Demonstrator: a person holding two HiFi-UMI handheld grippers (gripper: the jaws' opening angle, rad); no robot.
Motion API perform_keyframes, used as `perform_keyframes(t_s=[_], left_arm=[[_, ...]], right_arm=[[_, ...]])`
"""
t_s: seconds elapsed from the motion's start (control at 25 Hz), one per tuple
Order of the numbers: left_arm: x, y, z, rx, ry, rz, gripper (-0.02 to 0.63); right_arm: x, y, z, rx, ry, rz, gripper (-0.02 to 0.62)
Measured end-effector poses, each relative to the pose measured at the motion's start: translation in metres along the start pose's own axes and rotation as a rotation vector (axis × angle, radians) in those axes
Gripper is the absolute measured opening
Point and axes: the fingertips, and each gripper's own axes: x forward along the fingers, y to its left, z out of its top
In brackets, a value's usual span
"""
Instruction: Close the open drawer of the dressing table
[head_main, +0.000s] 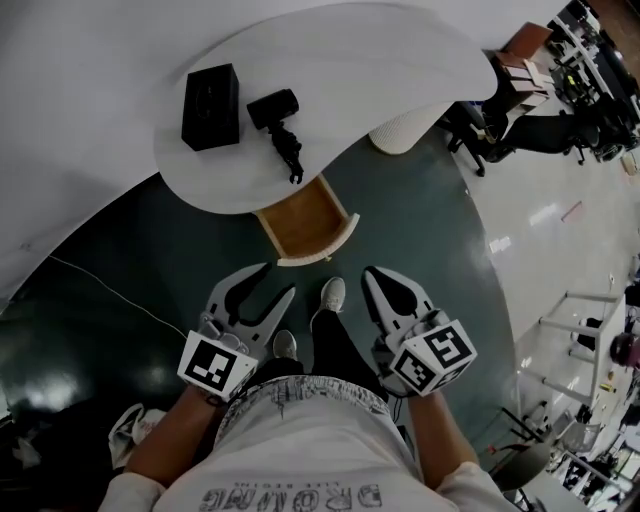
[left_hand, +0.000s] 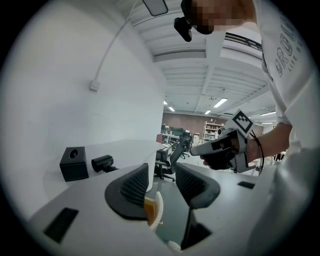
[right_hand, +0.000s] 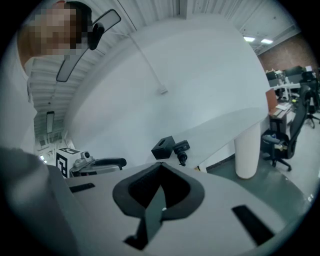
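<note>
Drawer (head_main: 303, 222) open, sticking out from table's (head_main: 330, 60) front edge. I judge approach step: nothing touches it yet. Left gripper (head_main: 277, 279) jaws apart, empty; right gripper (head_main: 376, 274) jaws together, empty. Next I need square push on drawer front.

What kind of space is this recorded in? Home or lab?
Probably an open-plan office or lab with a staged corner, not a home: a white dressing table with an open drawer and hair dryer stands near office chairs and storage racks.
</note>
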Motion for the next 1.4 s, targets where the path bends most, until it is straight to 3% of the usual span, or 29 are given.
perform_keyframes(t_s=[0.32,0.64,1.2,1.4], left_arm=[[0.054,0.003,-0.032,-0.087,0.097,0.035,0.186],[0.094,-0.019,-0.084,-0.207,0.197,-0.008,0.184],[0.119,-0.035,-0.220,-0.426,0.371,-0.129,0.163],[0.125,-0.029,-0.279,-0.536,0.433,-0.118,0.163]], right_arm=[[0.028,-0.058,0.013,0.025,0.053,0.048,0.008],[0.041,-0.105,0.005,0.051,0.084,0.057,0.008],[0.039,-0.147,-0.067,0.137,0.174,-0.064,0.008],[0.034,-0.160,-0.087,0.155,0.216,-0.114,0.008]])
